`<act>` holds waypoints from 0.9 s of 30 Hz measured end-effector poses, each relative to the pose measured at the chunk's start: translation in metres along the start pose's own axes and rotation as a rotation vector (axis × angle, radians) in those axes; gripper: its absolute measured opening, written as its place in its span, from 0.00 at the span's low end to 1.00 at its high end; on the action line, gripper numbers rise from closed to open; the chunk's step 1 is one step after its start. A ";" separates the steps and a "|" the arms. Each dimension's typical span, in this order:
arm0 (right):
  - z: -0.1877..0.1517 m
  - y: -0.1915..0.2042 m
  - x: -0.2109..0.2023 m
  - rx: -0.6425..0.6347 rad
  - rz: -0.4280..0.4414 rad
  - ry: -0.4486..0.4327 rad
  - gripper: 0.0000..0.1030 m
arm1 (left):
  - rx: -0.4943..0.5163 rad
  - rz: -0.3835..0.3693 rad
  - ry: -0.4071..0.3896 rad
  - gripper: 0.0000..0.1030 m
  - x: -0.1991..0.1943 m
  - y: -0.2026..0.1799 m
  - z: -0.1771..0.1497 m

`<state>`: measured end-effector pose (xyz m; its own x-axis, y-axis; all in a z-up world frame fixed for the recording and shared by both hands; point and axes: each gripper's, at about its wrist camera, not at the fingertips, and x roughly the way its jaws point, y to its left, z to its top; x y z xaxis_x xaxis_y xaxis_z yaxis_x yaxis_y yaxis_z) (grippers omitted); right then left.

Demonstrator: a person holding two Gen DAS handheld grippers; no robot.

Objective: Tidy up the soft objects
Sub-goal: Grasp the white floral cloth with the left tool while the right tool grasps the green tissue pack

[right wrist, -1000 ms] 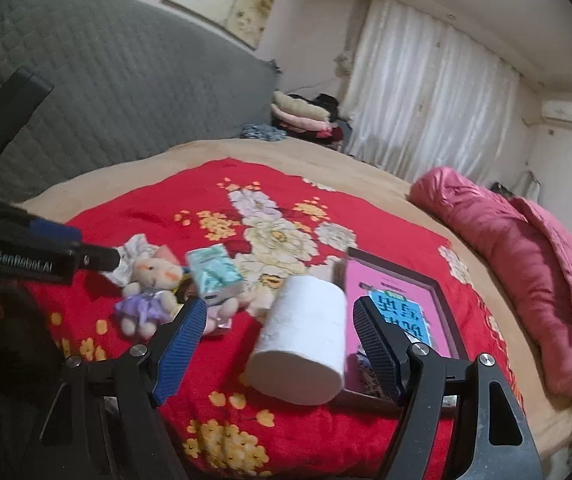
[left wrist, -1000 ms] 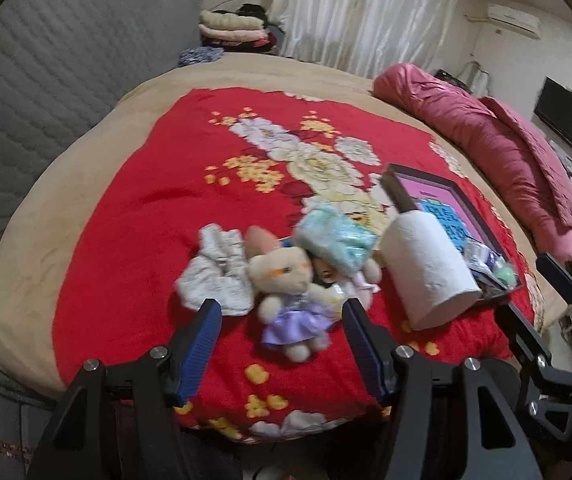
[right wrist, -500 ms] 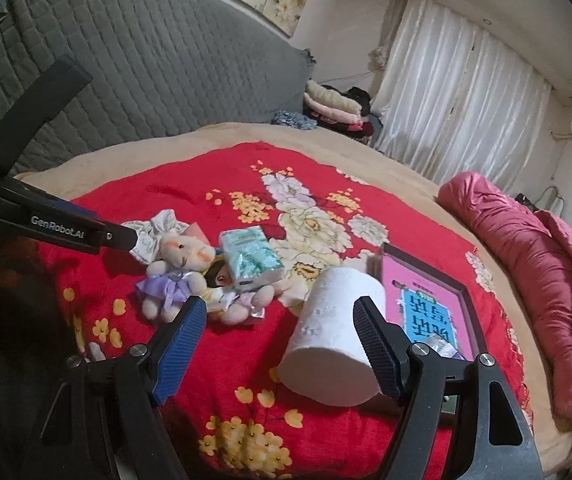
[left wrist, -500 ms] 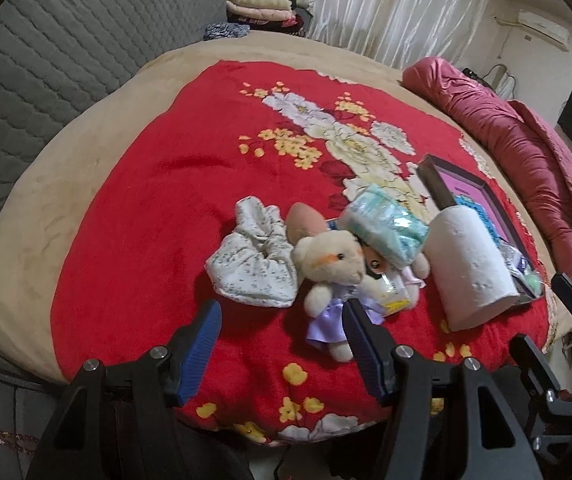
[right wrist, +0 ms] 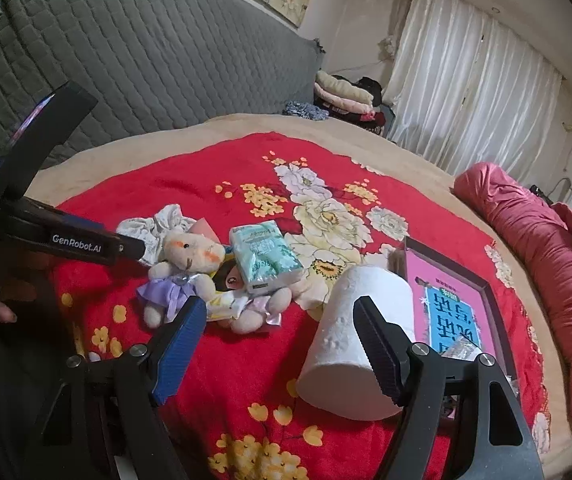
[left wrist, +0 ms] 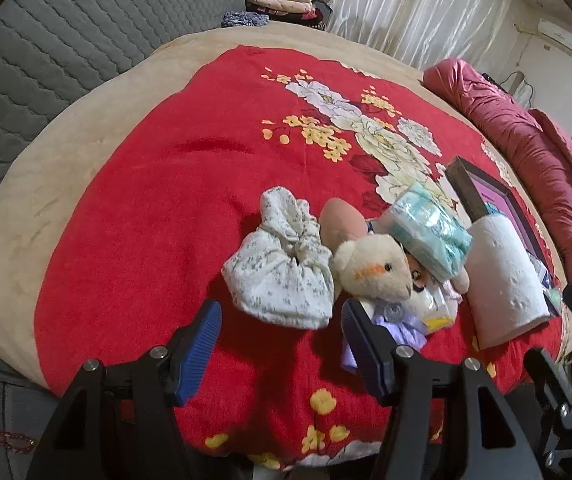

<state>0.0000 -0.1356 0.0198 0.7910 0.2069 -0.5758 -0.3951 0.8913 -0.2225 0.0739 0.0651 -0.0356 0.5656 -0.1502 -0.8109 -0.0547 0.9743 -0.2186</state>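
On the blanket [left wrist: 158,208] we see a cluster: the pouch [left wrist: 282,276] lies leftmost, touching the bear [left wrist: 374,270] on its right. A tissue pack [right wrist: 264,256] rests on a second plush [right wrist: 254,318] behind the bear. The paper roll [right wrist: 356,344] lies right of them, against the framed picture [right wrist: 452,304]. A quilt [right wrist: 550,256] lies far right.

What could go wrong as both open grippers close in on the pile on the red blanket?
The tissue pack rests on top of the plush toys; pulling the cream bear may tip it off. The left gripper is lined up between the white floral pouch and the bear, so it might pinch both. The paper roll lies on its side against the pink framed tray; the right gripper could roll it.
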 end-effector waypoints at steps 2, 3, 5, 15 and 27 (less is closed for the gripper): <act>-0.001 0.000 0.004 0.000 0.004 0.006 0.75 | -0.002 0.009 -0.008 0.61 0.005 0.001 0.003; -0.001 0.000 0.007 -0.001 0.007 0.010 0.75 | -0.004 0.014 -0.009 0.61 0.007 0.001 0.005; -0.001 0.001 0.010 0.000 0.009 0.017 0.75 | -0.011 0.009 -0.003 0.61 0.013 0.003 0.008; 0.003 0.000 0.025 0.004 0.015 0.032 0.75 | -0.019 0.026 0.035 0.61 0.038 0.006 0.014; 0.019 0.004 0.083 -0.042 0.022 0.110 0.75 | -0.081 -0.017 0.026 0.61 0.051 0.019 0.021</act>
<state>0.0731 -0.1069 -0.0145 0.7266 0.1782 -0.6635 -0.4326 0.8690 -0.2404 0.1192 0.0791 -0.0701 0.5452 -0.1717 -0.8206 -0.1124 0.9550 -0.2745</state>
